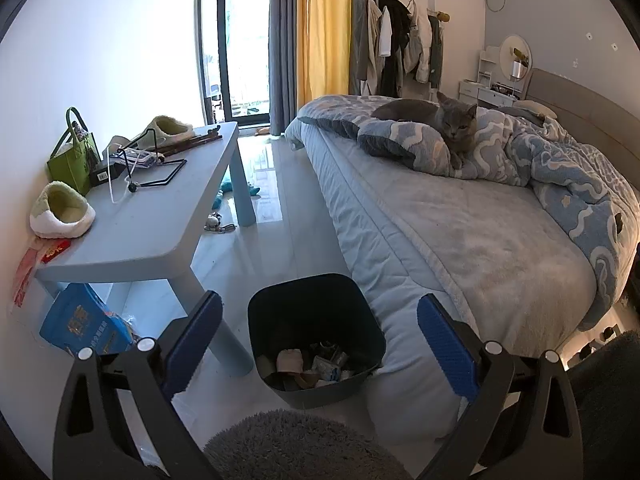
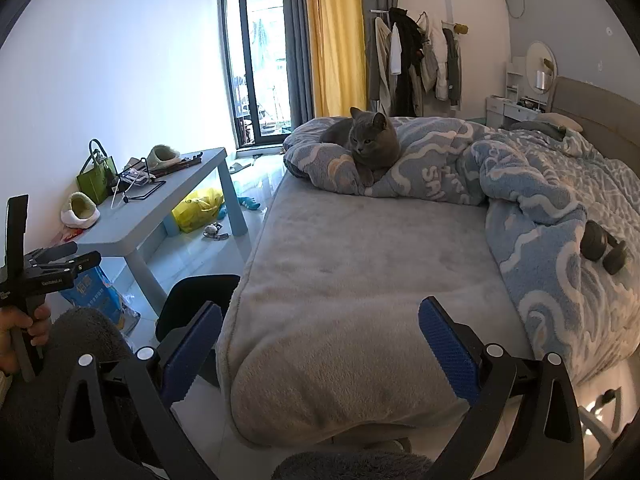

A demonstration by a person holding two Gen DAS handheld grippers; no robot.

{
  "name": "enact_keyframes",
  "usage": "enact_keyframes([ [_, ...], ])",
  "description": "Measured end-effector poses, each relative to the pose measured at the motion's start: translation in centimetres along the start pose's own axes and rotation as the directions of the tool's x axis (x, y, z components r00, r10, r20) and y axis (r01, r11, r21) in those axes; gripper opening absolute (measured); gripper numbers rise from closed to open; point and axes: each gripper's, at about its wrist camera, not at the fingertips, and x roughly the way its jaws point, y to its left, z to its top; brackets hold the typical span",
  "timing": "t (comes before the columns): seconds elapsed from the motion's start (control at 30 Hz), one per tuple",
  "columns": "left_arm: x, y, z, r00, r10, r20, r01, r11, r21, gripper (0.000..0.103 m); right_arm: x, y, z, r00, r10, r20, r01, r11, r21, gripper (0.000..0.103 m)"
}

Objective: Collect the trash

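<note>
A dark trash bin [image 1: 316, 308] stands on the floor between the blue table and the bed. It holds crumpled paper and wrappers [image 1: 316, 364]. My left gripper [image 1: 320, 344] is open and empty, hovering above the bin. My right gripper [image 2: 320, 344] is open and empty, over the bed's near corner [image 2: 320, 380]. The bin's rim [image 2: 200, 292] shows at lower left in the right wrist view. The left gripper's body [image 2: 44, 272] shows at far left there, held in a hand.
A low blue table [image 1: 160, 208] carries two slippers, a green bag [image 1: 76, 160] and wire stands. A blue bag [image 1: 84, 328] lies under it, and a yellow bag [image 2: 200, 208] and toys on the floor. A grey cat [image 1: 436, 118] lies on the duvet.
</note>
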Motion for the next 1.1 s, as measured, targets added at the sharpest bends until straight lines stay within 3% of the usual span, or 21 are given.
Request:
enact_keyframes([
  [1.1,0.06,0.12,0.22,1.000,-0.001,-0.001,0.001,1.000,0.001,0.099,0.07,-0.14,-0.11,1.000,-0.003,-0.002,0.003,1.000,0.004,0.100],
])
